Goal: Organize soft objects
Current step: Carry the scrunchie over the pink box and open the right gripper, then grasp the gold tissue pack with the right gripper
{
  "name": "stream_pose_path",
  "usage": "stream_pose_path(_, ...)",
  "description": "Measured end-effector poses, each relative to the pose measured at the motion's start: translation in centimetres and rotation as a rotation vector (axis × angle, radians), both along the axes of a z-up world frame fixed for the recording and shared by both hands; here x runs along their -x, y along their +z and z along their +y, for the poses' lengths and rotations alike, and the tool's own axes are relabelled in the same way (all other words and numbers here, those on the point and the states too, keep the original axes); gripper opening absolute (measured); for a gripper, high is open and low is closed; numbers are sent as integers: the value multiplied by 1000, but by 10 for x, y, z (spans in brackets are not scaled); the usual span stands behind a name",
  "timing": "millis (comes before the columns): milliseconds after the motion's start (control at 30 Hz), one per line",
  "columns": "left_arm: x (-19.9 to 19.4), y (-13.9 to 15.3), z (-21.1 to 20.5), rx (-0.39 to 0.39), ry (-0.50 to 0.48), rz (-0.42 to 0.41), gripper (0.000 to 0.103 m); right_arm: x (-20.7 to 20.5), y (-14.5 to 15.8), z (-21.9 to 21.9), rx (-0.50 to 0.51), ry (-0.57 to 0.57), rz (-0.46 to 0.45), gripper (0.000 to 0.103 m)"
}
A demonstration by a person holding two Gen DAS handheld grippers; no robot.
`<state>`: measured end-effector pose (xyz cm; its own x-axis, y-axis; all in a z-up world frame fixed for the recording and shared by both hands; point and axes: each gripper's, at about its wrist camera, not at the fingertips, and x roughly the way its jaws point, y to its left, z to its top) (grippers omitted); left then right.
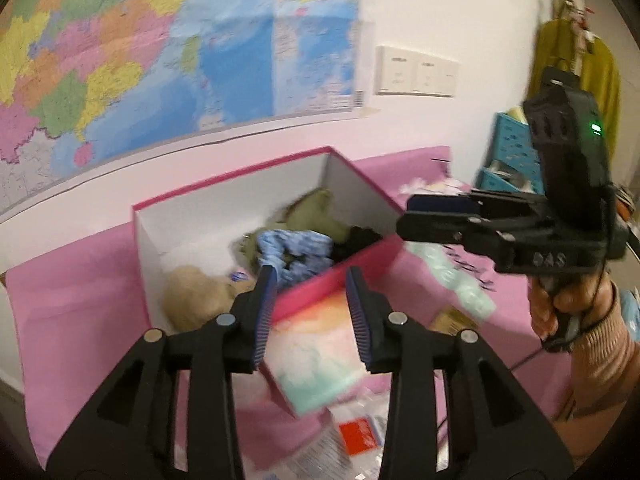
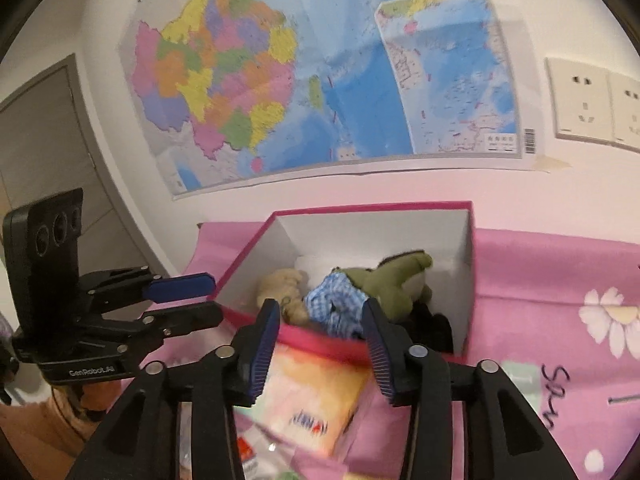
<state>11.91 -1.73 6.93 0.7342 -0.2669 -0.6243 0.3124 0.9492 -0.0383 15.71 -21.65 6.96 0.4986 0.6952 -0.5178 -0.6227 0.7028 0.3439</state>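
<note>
Partly hidden black item [image 2: 434, 330] behind green plush [image 2: 384, 280], motion-blurred box [image 1: 224, 208]

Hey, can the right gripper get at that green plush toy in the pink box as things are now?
Probably yes. The box has no lid, the green plush toy lies on top of the pile, and the right gripper is open and empty, just short of the near wall.

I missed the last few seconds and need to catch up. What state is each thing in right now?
Pink box: open, no lid on.
Green plush: inside box.
Blue checked cloth: inside box.
Tan plush: inside box.
Left gripper: open, empty.
Right gripper: open, empty.
</note>
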Motion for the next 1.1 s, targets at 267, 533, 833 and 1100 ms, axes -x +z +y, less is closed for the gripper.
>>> stream_pose_path(267, 31, -31, -36, 53, -167, 86, 39, 32, -34, -43, 41, -67, 91, 48)
stream_pose_path(533, 20, -87, -75, 81, -226, 275, 39, 36, -90, -77, 56, -161, 258, 48)
stream_pose_path(833, 5, -118, -98, 127, -253, 406, 39, 38, -114, -80, 31, -162, 314, 48)
stream_pose_path(1100, -3, -130, -105, 136, -240, 461, 39, 42, -119, -74, 27, -126, 322, 38)
